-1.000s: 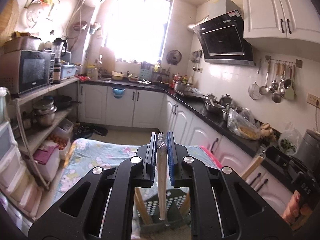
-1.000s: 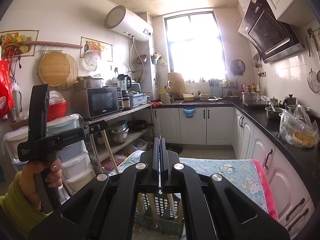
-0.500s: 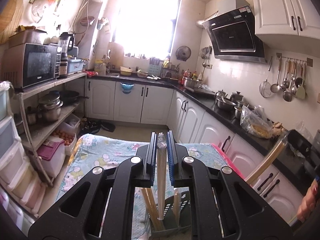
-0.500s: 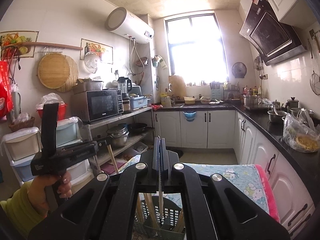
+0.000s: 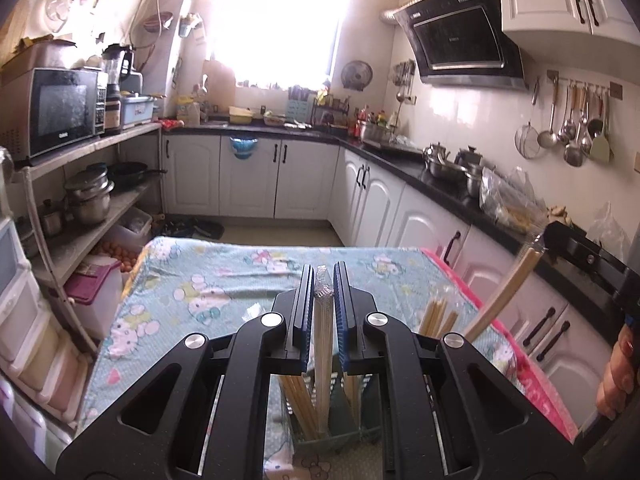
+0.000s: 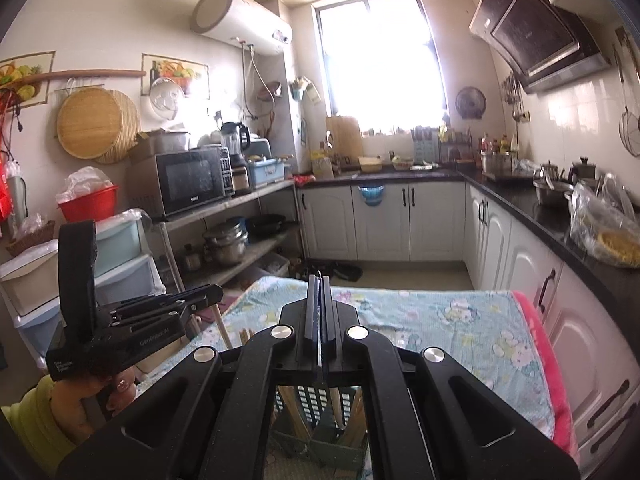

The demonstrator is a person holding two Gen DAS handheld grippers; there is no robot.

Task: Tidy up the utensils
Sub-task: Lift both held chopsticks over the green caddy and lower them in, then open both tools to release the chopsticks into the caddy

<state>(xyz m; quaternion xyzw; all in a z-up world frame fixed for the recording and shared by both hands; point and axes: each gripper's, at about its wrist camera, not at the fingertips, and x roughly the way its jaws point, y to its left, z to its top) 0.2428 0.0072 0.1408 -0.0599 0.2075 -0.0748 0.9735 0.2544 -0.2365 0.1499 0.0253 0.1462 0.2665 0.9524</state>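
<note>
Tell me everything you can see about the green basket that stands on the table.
The green basket looks like dark green plastic, with walls pierced by rows of small holes. It stands upright on the floral tablecloth, near the table's near edge, just below both grippers. Pale wooden chopsticks stand inside, leaning against its walls. The gripper bodies hide most of it, so its full shape cannot be told.

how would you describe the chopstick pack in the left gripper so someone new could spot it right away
Start at the table with the pale blue cartoon cloth; at its near edge stands a green slotted utensil basket. Directly above it, the left hand-held gripper is shut on a pack of chopsticks hanging upright. Unlike the bare wooden chopsticks leaning in the basket, this pack has a crinkly clear wrapper at its top.
</note>
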